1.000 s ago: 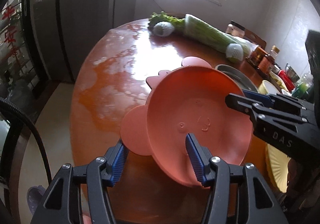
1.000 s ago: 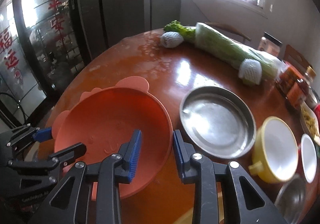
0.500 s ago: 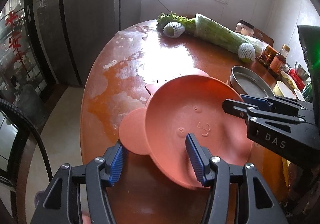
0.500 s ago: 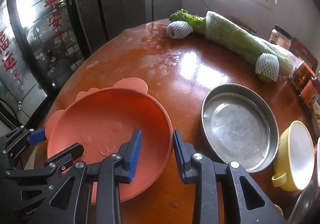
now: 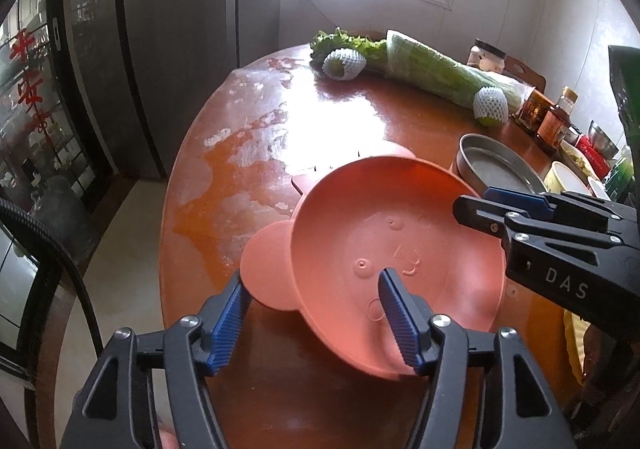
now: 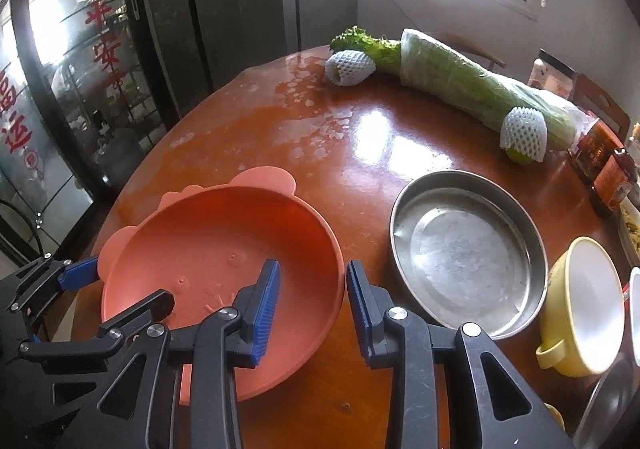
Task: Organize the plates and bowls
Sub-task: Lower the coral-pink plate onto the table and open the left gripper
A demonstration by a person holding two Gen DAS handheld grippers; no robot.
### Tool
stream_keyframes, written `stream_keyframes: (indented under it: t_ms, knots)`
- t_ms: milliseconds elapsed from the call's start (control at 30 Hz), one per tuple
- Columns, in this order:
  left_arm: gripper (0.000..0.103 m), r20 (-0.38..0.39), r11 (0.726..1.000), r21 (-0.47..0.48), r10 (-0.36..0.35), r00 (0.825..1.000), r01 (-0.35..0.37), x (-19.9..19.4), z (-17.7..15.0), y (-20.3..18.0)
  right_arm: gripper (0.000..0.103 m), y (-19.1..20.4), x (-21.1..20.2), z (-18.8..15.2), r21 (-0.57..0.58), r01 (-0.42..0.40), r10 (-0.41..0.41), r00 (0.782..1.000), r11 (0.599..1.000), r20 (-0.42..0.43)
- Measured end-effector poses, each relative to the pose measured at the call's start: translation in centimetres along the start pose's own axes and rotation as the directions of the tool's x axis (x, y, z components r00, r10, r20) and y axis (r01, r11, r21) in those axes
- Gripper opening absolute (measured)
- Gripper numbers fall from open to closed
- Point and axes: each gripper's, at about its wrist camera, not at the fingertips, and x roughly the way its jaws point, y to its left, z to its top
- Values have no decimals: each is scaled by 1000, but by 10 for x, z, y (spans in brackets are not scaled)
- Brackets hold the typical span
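A salmon-pink bowl (image 6: pixel 224 241) with round ears sits over the near left part of the brown table (image 6: pixel 360 137). My right gripper (image 6: pixel 312 277) is shut on its right rim, one pad inside and one outside. My left gripper (image 5: pixel 310 277) straddles the bowl (image 5: pixel 380 229) on the other side, with one pad at the ear's edge and the other inside. Its jaws are opening and the pads stand loose. Each gripper shows in the other's view: the right gripper (image 5: pixel 476 201) and the left gripper (image 6: pixel 124 285). I cannot tell whether the bowl's base touches the table.
A round metal plate (image 6: pixel 468 249) lies just right of the bowl, and a yellow bowl (image 6: pixel 592 297) lies beyond it. A wrapped cabbage (image 6: pixel 460 81), net-wrapped fruit (image 6: pixel 350 67) and sauce bottles (image 6: pixel 604 165) line the far side. The table's left edge drops to the floor.
The left gripper's jaws have spread slightly. The bowl has stayed in place between both grippers while the views tipped a little against the table.
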Motion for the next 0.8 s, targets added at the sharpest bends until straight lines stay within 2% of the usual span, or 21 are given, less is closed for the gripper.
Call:
stream_keyframes:
  t_ms: [100, 267, 367, 600, 800]
  knots:
    - [74, 25, 1000, 3, 16, 1000, -16, -7, 1, 0, 39, -3, -8, -1, 10, 3, -3, 1000, 1000, 20]
    - [76, 56, 999, -11, 43, 998, -42, -18, 5, 3, 44, -9, -24, -2, 34, 3, -5, 999, 999, 49]
    - [77, 99, 999, -14, 39, 994, -38, -34, 9, 1, 47, -13, -38, -6, 41, 18, -21, 997, 999, 76]
    - [81, 157, 999, 43, -1, 988, -6, -57, 14, -25, 56, -28, -80, -19, 86, 54, -66, 986, 995, 152]
    - [81, 173, 995, 96, -48, 984, 31, -72, 10, -53, 60, -42, -116, -36, 118, 89, -111, 973, 989, 200]
